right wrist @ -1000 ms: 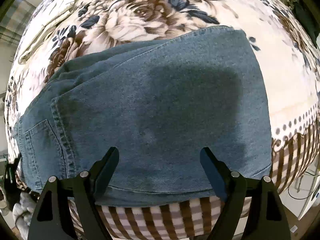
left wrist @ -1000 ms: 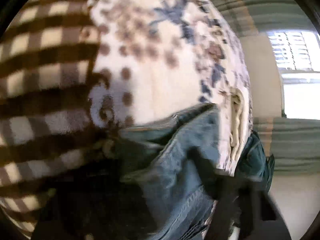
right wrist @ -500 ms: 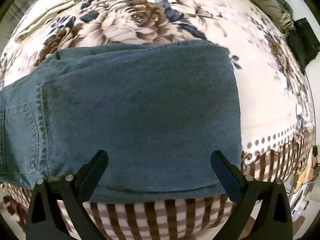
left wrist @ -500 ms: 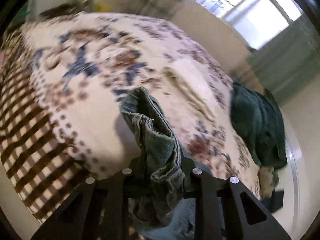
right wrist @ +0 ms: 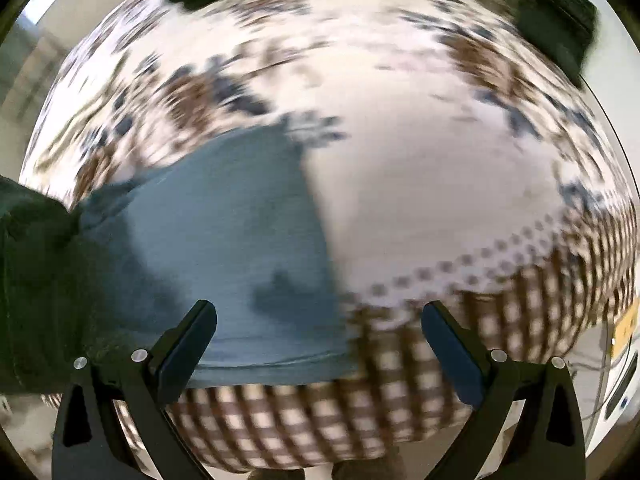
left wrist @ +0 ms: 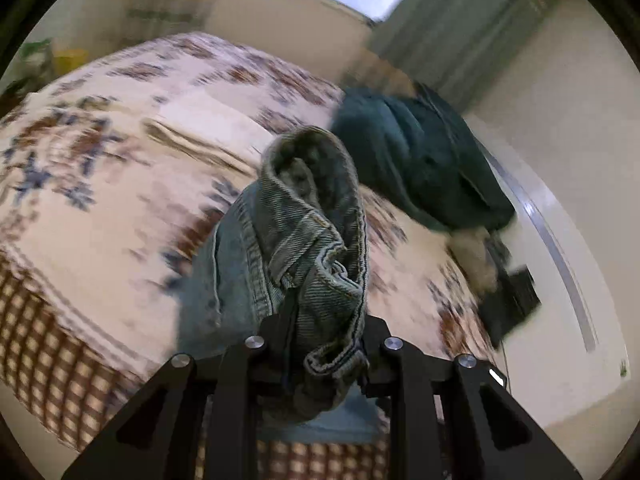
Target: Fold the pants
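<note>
The blue denim pants (right wrist: 224, 248) lie on a floral bedspread (right wrist: 420, 168), near the bed's front edge. My left gripper (left wrist: 320, 332) is shut on a bunched waistband part of the pants (left wrist: 308, 216) and holds it raised above the bed. My right gripper (right wrist: 320, 320) is open and empty, hovering over the front edge of the bed, with the pants' right edge between its fingers. The right wrist view is blurred by motion.
A dark green garment (left wrist: 420, 160) lies heaped at the bed's far right, with black items (left wrist: 512, 296) below it. The bedspread has a brown checked border (right wrist: 320, 420) at the front. A window and curtains (left wrist: 460, 28) stand behind the bed.
My left gripper has lifted the bunched pants up and swung toward the far side of the bed. My right gripper has shifted right, so the pants now sit to its left.
</note>
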### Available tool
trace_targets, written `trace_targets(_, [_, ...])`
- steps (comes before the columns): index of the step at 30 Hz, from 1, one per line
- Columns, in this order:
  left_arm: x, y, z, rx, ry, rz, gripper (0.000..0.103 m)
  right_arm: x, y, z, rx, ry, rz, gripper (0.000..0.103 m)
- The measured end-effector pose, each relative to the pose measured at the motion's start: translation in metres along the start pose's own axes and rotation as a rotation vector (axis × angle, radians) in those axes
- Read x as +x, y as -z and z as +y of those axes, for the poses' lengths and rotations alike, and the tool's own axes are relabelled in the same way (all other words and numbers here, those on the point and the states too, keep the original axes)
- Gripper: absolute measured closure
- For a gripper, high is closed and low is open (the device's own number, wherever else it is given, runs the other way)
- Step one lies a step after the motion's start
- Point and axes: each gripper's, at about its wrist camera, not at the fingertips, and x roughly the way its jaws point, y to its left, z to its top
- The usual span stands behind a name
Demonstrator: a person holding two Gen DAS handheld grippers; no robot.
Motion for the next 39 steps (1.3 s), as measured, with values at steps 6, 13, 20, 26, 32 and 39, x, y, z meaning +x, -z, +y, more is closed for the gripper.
trace_targets(6, [0.073, 0.058, -0.059, 0.112, 0.004, 0.175, 0.084, 0.002, -0.001, -0.098, 0.155, 0.026, 0.000, 0.000])
trace_targets(13, [0.153, 0.120, -0.086, 0.212, -0.092, 0.355, 0.082, 0.001, 0.010, -0.176, 0.280, 0.016, 0.019, 0.000])
trace_targets(20, [0.164, 0.135, -0.113, 0.243, -0.140, 0.498, 0.041, -0.002, 0.017, -0.189, 0.295, -0.136, 0.033, 0.000])
trace_targets(26, [0.124, 0.109, -0.130, 0.288, -0.154, 0.438, 0.027, -0.011, 0.004, -0.151, 0.237, -0.318, 0.035, 0.000])
trace_targets(32, [0.113, 0.067, -0.084, 0.357, -0.417, 0.364, 0.027, 0.003, -0.029, -0.068, 0.071, -0.422, 0.078, 0.000])
trace_targets(39, [0.118, 0.038, -0.022, 0.335, -0.574, 0.344, 0.027, 0.058, -0.051, 0.007, 0.008, -0.463, 0.211, 0.000])
